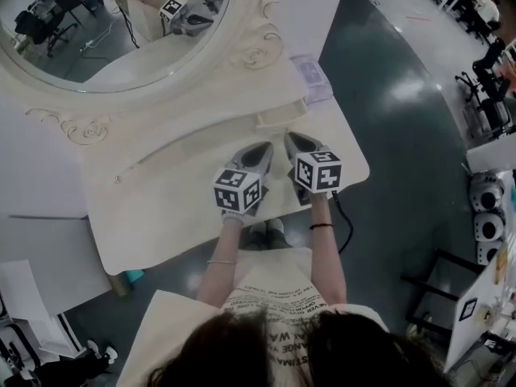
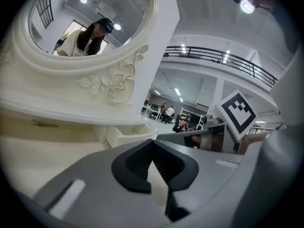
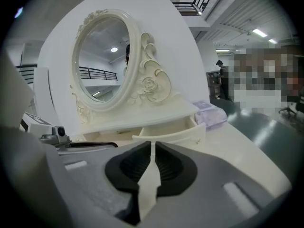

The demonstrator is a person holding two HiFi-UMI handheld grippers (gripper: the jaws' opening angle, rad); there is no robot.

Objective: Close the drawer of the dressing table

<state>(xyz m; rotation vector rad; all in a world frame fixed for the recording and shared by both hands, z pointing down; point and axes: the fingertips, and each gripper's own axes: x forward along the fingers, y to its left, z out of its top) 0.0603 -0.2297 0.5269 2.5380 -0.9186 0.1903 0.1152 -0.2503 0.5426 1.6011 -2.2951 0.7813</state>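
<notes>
Head view dim and flat, with one soft glare patch on the dark floor (image 1: 407, 95) from overhead lamps. Both gripper views brighter, lit by ceiling lights (image 2: 246, 5), with strong fisheye bending and black vignetting at the rims. Nearest foreground soft; dressing table (image 3: 156, 113) sharp, weakly shadowed.

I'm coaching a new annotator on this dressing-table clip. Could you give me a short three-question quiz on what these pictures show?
1. True or false: the drawer under the mirror is pushed fully shut.
2. What lies on the dressing table beside the drawer? A) a purple packet B) a hairbrush C) a cup
3. Fill in: the right gripper holds ____.
Key: 1 false, it stands open. 2 A. 3 nothing; its jaws are together and empty.
</notes>
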